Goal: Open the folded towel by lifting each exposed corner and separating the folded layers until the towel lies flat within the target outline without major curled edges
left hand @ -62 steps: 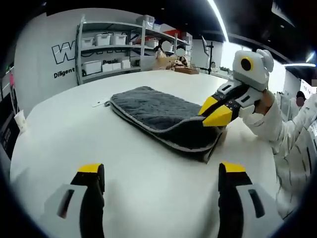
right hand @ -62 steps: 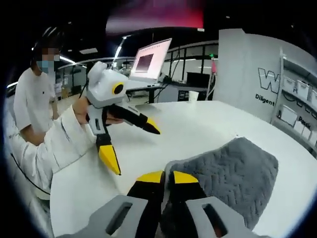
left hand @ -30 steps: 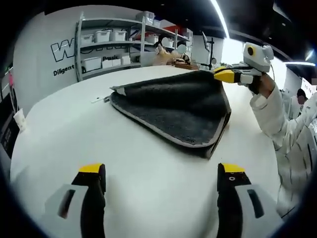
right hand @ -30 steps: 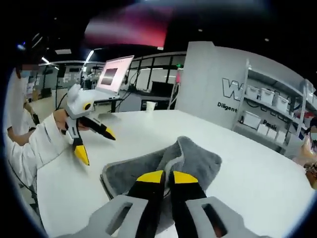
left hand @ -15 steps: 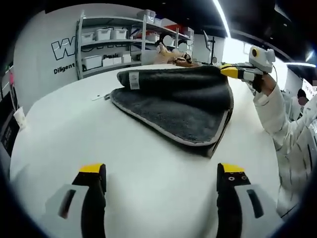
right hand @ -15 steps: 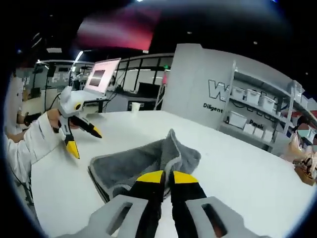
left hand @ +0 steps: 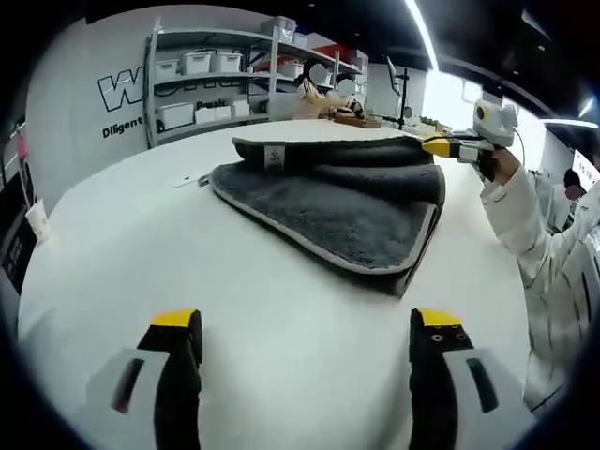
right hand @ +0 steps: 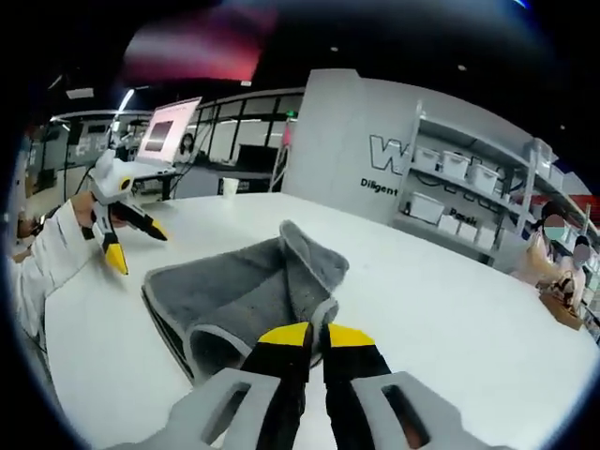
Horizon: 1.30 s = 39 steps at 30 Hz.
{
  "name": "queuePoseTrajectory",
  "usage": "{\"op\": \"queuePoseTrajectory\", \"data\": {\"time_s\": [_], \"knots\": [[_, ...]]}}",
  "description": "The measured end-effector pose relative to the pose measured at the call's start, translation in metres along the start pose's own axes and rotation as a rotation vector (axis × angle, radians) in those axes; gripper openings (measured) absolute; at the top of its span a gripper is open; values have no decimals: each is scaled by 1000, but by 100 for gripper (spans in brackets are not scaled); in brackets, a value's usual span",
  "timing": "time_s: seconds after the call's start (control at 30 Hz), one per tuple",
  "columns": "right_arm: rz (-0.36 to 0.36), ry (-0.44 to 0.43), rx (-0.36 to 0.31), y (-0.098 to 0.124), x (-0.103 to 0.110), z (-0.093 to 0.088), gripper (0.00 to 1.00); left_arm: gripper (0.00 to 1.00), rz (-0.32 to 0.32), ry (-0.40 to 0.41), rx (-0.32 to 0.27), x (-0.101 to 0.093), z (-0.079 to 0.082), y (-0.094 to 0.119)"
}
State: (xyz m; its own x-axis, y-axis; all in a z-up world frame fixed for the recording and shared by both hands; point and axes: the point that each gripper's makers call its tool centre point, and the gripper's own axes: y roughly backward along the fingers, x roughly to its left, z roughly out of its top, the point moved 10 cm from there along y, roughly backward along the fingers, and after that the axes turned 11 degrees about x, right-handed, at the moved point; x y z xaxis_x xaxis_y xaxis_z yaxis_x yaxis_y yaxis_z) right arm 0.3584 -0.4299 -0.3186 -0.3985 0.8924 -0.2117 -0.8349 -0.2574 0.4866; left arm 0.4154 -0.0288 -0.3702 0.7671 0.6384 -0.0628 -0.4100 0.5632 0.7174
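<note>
— Left gripper view: where's the towel (left hand: 347,211)?

— On the white table (left hand: 187,272), around twelve to one o'clock from the left gripper (left hand: 305,330). It's dark grey with a pale border. Its upper layer is peeled up and rolled back toward the far side, a small label showing on the fold at eleven o'clock.

— And who has it?

— The right gripper (left hand: 433,145), coming in at two o'clock. Its yellow-tipped jaws are pinched together on the lifted corner of the towel.

— Does the right gripper view agree?

— Yes. There the right gripper (right hand: 314,335) sits at six o'clock, jaws closed with the towel's (right hand: 234,295) pale edge caught between them; the cloth curls over into a loop just beyond the tips.

— The left one?

— Jaws spread wide apart, nothing between them, hovering over bare table well short of the towel. In the right gripper view the left gripper (right hand: 127,241) shows at nine o'clock, held in a hand with a white sleeve (right hand: 52,258).

— Background?

— Shelves (left hand: 211,84) with white bins at eleven o'clock in the left gripper view, and a monitor (right hand: 167,131) at ten o'clock in the right.
</note>
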Motion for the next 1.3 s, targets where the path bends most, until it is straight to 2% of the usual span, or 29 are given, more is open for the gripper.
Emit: {"op": "queuePoseTrajectory", "data": {"time_s": [0.43, 1.3], "knots": [[-56, -21, 50, 2, -15, -23, 0, 90, -4, -5, -1, -1, 0, 1], [-159, -36, 192, 5, -41, -73, 0, 90, 3, 4, 11, 0, -2, 0]]}}
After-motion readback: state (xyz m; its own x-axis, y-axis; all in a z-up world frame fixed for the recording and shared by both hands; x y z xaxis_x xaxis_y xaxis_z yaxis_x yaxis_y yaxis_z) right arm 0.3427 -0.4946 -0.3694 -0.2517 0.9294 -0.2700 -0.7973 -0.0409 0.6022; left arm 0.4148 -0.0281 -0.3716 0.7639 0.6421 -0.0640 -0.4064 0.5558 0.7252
